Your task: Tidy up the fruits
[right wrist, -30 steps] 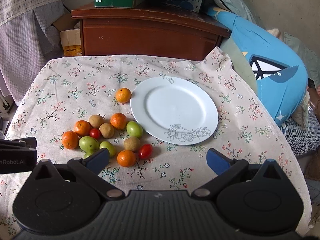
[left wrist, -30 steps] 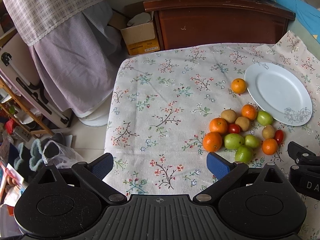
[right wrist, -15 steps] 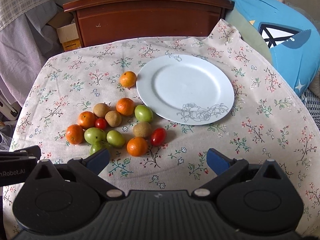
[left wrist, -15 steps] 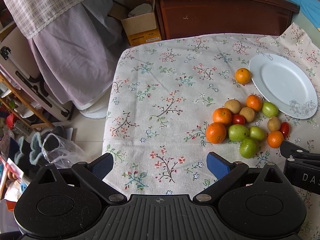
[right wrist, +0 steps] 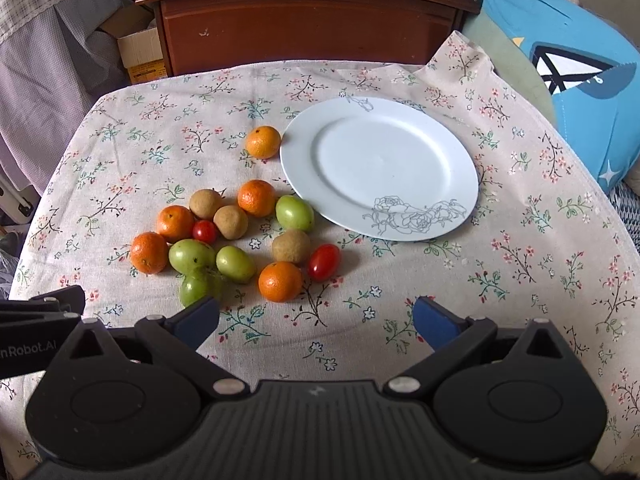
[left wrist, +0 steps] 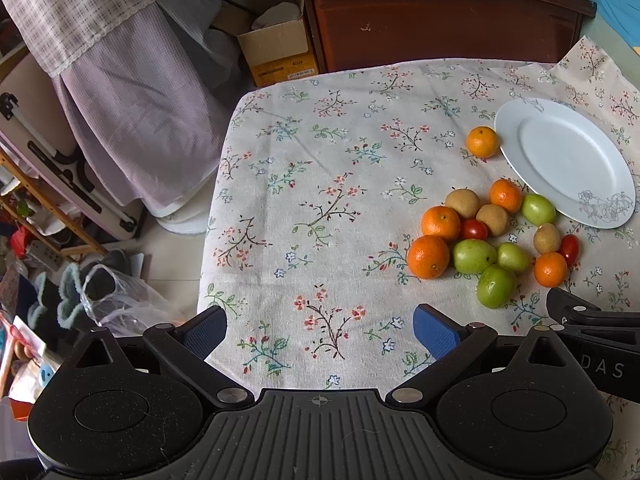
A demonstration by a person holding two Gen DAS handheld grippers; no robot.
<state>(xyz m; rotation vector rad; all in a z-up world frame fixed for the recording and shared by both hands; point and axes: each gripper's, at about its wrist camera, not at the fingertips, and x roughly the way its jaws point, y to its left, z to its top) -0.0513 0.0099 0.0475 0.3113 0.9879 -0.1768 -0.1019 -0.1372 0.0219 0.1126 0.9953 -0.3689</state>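
The left gripper [left wrist: 320,330] and right gripper [right wrist: 316,320] are hovering with fingers spread wide, holding nothing, near the clustered fruits [right wrist: 236,236] lying beside the round white plate [right wrist: 380,176].

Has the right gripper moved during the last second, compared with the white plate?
Yes. The right gripper has moved forward and lower toward the white plate, whose place beside the lone orange is unchanged.

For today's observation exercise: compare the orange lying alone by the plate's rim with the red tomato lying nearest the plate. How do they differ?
The lone orange is round, orange and dull-skinned; the red tomato is oval, red, glossy and smaller. The orange lies apart from the other fruit, while the tomato lies at the cluster's edge. Both rest on the tablecloth, off the plate.
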